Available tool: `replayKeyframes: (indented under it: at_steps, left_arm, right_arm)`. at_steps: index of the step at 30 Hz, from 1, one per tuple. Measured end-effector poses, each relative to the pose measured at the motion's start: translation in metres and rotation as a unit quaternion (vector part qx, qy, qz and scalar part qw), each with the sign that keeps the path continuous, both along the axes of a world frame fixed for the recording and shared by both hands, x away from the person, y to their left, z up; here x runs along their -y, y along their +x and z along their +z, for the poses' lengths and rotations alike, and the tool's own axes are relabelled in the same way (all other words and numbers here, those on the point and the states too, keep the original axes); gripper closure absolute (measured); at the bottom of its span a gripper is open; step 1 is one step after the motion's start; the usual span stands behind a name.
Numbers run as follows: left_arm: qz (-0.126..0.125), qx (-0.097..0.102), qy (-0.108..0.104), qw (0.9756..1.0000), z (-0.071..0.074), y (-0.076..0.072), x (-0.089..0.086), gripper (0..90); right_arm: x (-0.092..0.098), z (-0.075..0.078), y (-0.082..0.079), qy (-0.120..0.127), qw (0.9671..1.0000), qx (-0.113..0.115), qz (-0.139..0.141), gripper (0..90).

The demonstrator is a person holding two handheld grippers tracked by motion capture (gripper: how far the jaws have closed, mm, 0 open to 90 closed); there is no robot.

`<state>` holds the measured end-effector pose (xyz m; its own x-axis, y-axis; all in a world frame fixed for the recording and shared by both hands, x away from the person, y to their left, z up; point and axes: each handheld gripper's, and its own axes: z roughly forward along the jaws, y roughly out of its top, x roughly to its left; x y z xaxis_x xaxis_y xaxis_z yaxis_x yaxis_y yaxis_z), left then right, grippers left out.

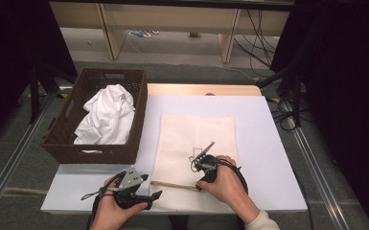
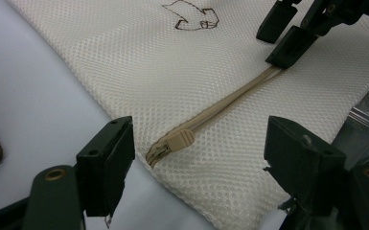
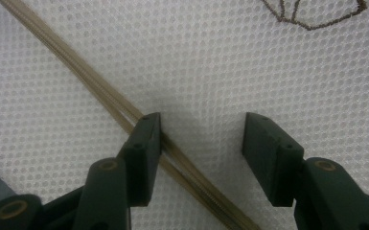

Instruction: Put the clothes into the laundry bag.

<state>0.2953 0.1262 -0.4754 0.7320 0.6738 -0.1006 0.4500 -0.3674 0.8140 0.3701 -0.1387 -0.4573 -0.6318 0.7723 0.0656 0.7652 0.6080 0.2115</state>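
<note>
**Grippers Meet at a Mesh Bag's Zipper**

A cream mesh laundry bag [image 1: 194, 153] lies flat on the white table [image 1: 268, 143], a small brown outline drawing [image 2: 191, 15] on it; no lettering is legible. The right gripper [image 3: 201, 143], jaws apart, presses on the tan zipper [image 2: 230, 100]. At its 9 o'clock the left gripper [image 2: 199, 167] hovers open around the zipper pull [image 2: 179, 140]. A wicker basket [image 1: 129, 148] holding white cloth [image 1: 106, 115] sits at 10 o'clock.
</note>
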Motion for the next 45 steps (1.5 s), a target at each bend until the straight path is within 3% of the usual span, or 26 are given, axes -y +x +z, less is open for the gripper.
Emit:
replayKeyframes:
  at_steps: [4, 6, 8, 9, 12, 17, 18, 19, 21, 22, 27, 29, 31, 35, 36, 45]
  left_arm:
    - [-0.002, -0.003, -0.002, 1.0, 0.001, 0.0007, -0.0011, 26.2]
    - [0.003, -0.005, -0.013, 0.9999, 0.0005, 0.0003, 0.0002, 26.2]
    - [0.003, -0.001, -0.007, 1.0, 0.001, 0.0003, -0.0001, 26.3]
    - [0.005, -0.002, -0.02, 0.9998, 0.0005, -0.0002, 0.0016, 26.3]
    - [0.001, -0.001, -0.007, 1.0, 0.0007, 0.0009, -0.0004, 26.3]
    - [0.008, -0.002, -0.022, 0.9997, 0.0006, -0.0003, 0.0017, 26.4]
    - [0.008, -0.002, -0.022, 0.9997, 0.0006, -0.0003, 0.0017, 26.3]
    - [0.004, 0.001, -0.007, 1.0, 0.001, 0.0007, -0.0001, 26.4]
    - [0.005, 0.0, -0.01, 0.9999, 0.0008, 0.0006, 0.0002, 26.4]
    - [0.008, -0.002, -0.023, 0.9997, 0.0005, -0.0002, 0.0017, 26.4]
    - [0.009, -0.001, -0.023, 0.9997, 0.0003, -0.0002, 0.0017, 26.4]
    - [0.004, 0.001, -0.007, 1.0, 0.0008, 0.0007, -0.0001, 26.5]
    - [0.009, -0.001, -0.023, 0.9997, 0.0003, -0.0002, 0.0017, 26.5]
    - [0.009, 0.0, -0.022, 0.9997, 0.0004, -0.0002, 0.0014, 26.7]
    - [0.009, 0.0, -0.022, 0.9997, 0.0005, -0.0002, 0.0014, 26.7]
    - [0.007, 0.003, -0.021, 0.9998, 0.0006, 0.0003, 0.0006, 27.6]
  right_arm:
    - [0.0009, 0.001, 0.0015, -0.002, 1.0, -0.003, 0.001, 53.0]
    - [0.0016, 0.0013, 0.0024, -0.004, 1.0, -0.002, 0.0, 58.8]
    - [0.0024, 0.0015, 0.0039, -0.009, 0.9999, -0.003, -0.005, 62.8]
    - [0.0037, 0.0014, 0.0045, -0.007, 1.0, 0.0, 0.002, 63.5]
    - [0.0042, 0.001, 0.0049, -0.006, 1.0, 0.0, 0.003, 64.8]
    - [0.0053, 0.0018, 0.0059, -0.006, 1.0, 0.002, 0.002, 68.4]
    - [0.006, 0.0015, 0.0065, -0.004, 1.0, 0.002, 0.005, 69.2]
    - [0.0066, 0.0013, 0.007, -0.004, 1.0, 0.004, 0.008, 69.8]
    - [0.0065, 0.0013, 0.0071, -0.005, 1.0, 0.005, 0.007, 71.8]
    - [0.0061, 0.0013, 0.007, -0.007, 1.0, 0.003, 0.001, 72.6]
    - [0.0066, 0.0019, 0.0077, -0.009, 0.9999, 0.002, 0.004, 74.7]
    - [0.0061, 0.0026, 0.0073, -0.011, 0.9999, 0.0, -0.002, 77.1]
    - [0.0073, 0.0021, 0.0085, -0.008, 0.9999, 0.003, 0.005, 79.0]
    - [0.0061, 0.0024, 0.008, -0.007, 1.0, -0.003, 0.0, 82.5]
    - [0.0066, 0.0017, 0.0088, -0.007, 0.9999, 0.004, 0.009, 82.9]
    - [0.0062, 0.0027, 0.0083, -0.002, 1.0, -0.002, -0.008, 87.3]
